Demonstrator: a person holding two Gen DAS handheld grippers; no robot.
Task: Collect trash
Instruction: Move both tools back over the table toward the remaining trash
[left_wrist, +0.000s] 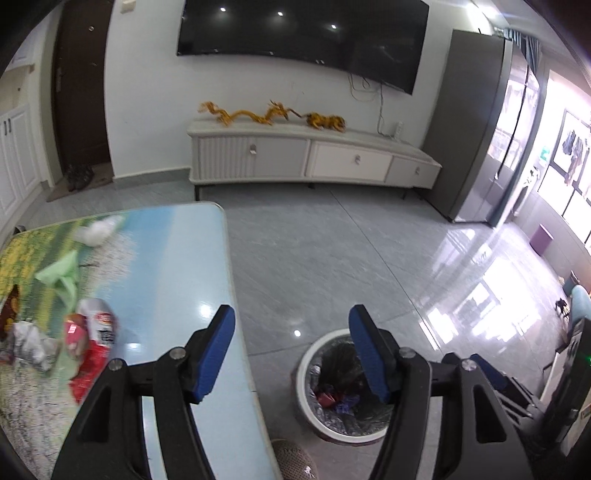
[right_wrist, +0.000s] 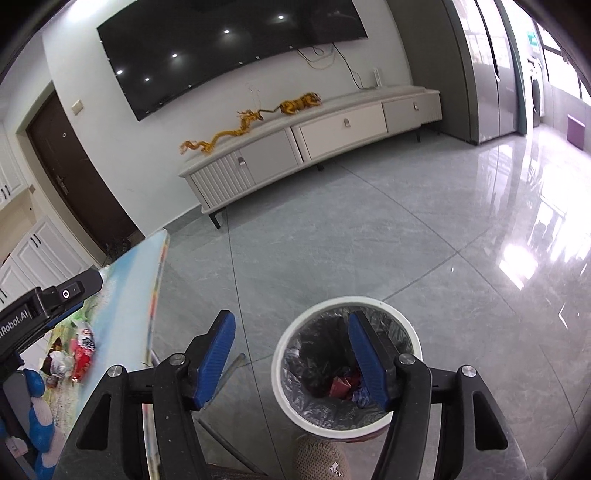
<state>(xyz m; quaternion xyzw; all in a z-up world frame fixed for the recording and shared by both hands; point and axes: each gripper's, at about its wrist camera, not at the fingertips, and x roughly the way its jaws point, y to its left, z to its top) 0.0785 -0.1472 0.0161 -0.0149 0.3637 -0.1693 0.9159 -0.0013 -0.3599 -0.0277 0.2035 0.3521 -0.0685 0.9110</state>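
Blue-padded left gripper (left_wrist: 291, 354) and right gripper (right_wrist: 291, 356) tilt downward, jaws apart, empty.

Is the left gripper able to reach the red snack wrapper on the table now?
Probably yes. The left gripper is open and empty, and the red snack wrapper lies uncovered near the table edge, just left of its jaws.

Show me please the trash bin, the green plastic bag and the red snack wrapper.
trash bin (right_wrist: 286, 391): right wrist view, white rim.
green plastic bag (left_wrist: 61, 275): left wrist view, middle of bag.
red snack wrapper (left_wrist: 88, 369): left wrist view, lower red part.
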